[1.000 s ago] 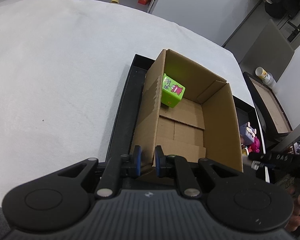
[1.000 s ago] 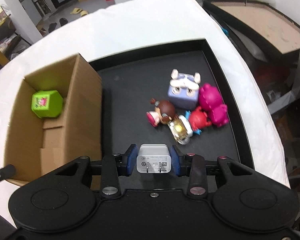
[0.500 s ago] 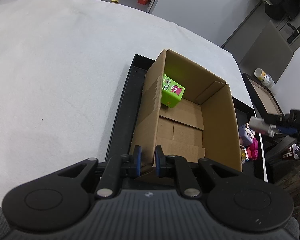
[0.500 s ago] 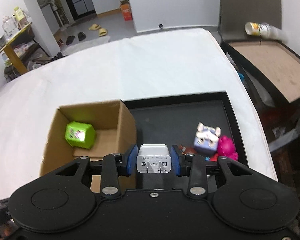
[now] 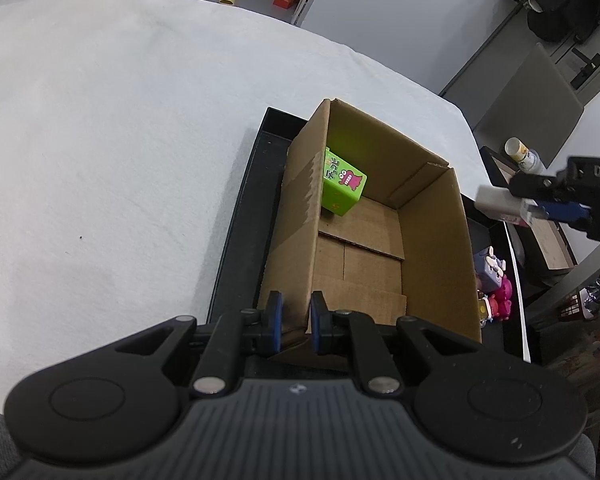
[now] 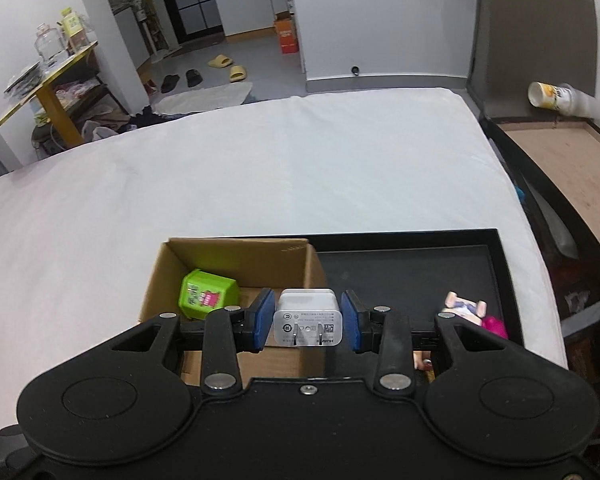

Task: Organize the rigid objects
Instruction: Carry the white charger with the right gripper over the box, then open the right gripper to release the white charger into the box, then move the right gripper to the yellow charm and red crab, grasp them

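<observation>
White plug charger (image 6: pixel 308 317) prongs toward camera, green cube (image 5: pixel 342 188) in cardboard box (image 5: pixel 436 248)

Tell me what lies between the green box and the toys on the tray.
In the left wrist view, the cardboard box's bare floor and its right wall separate the green box from the toys; the tray holds them all.

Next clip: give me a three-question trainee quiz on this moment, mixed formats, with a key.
1. True or false: the right gripper is empty.
2. What already lies inside the cardboard box? A) green cube B) pink figure C) paper cup
3. Fill in: the left gripper pinches the box's near ____.

Key: 1. False, it grips the white charger. 2. A, the green cube. 3. wall.
</observation>
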